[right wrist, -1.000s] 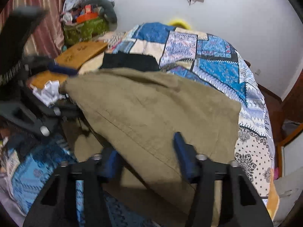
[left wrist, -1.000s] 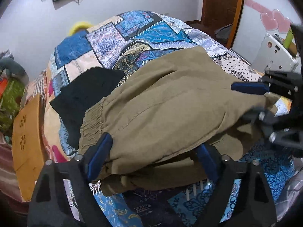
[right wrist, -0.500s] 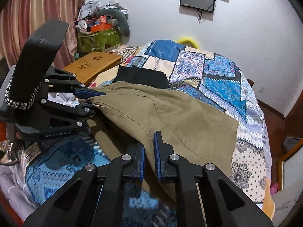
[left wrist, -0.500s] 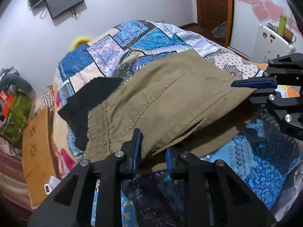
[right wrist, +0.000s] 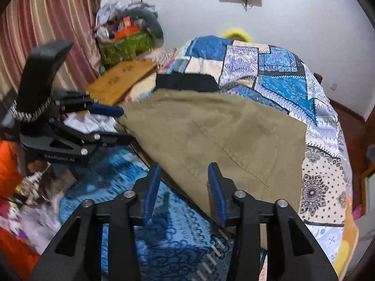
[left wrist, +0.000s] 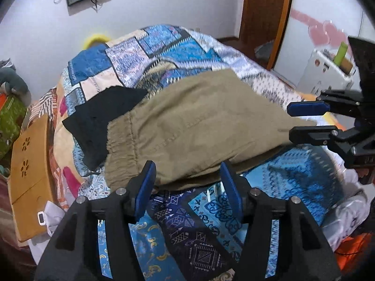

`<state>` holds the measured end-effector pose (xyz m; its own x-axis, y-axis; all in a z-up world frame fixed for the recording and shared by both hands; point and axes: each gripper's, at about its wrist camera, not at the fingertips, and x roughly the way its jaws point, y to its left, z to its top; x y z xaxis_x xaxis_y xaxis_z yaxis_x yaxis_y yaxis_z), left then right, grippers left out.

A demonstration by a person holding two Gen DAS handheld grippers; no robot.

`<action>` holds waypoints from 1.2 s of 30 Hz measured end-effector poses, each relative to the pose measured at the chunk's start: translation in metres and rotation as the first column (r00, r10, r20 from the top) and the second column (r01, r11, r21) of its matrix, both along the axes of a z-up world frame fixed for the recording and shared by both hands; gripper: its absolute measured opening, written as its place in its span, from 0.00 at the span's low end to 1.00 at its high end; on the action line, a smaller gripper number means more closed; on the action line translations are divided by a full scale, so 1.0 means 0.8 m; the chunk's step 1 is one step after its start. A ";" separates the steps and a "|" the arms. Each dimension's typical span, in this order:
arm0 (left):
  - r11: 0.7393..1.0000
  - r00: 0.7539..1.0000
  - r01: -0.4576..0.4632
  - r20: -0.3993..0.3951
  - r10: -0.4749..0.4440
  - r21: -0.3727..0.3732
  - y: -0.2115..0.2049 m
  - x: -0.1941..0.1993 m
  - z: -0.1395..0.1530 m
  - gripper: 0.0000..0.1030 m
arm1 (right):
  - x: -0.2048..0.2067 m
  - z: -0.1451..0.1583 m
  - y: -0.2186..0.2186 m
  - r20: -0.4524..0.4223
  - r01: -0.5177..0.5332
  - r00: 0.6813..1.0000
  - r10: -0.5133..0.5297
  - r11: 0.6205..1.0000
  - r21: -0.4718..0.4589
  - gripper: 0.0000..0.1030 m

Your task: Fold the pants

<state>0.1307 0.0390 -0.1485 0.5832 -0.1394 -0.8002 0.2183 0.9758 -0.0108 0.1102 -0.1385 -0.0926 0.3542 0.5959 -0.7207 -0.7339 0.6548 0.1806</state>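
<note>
You are holding both grippers just off the near edge of the olive-khaki pants [left wrist: 199,126], which are lying folded on the patchwork bedspread [left wrist: 164,46] of the bed, elastic waistband toward the left in the left wrist view. Your left gripper [left wrist: 187,187] is standing with its blue-padded fingers [left wrist: 145,187] parted; they have just been opening, and no cloth is caught between them, the pads sitting clear of the pants' near hem. Your right gripper [right wrist: 185,187] is likewise parted and has just been opening, with nothing pinched, though the pants' edge is lying right ahead of its fingertips. In the left wrist view the right gripper's fingers are hovering apart at the pants' right corner. A black garment [left wrist: 98,121] is lying partly under the waistband end. A wooden lap tray [left wrist: 30,171] is resting at the bed's left edge.
</note>
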 end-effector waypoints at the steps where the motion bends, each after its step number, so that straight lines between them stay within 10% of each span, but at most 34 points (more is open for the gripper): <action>1: 1.000 1.000 -0.009 0.010 0.009 -0.017 0.004 0.001 0.006 0.61 | 0.003 0.006 -0.002 -0.011 0.012 1.000 -0.012 0.999 0.030 0.40; 13: 0.984 0.988 -0.141 -0.073 0.134 -0.107 0.032 0.064 -0.021 0.67 | 0.053 -0.040 0.020 -0.191 0.129 0.974 -0.122 0.991 0.026 0.48; 24: 0.988 0.984 -0.137 -0.104 0.144 0.073 0.027 0.042 -0.069 0.67 | 0.052 -0.078 -0.046 -0.218 0.181 0.957 -0.194 0.980 -0.079 0.48; 36: 0.959 0.948 -0.280 -0.163 0.272 -0.033 0.085 0.021 -0.083 0.75 | 0.036 -0.083 -0.121 -0.225 0.300 0.924 -0.309 0.951 -0.072 0.49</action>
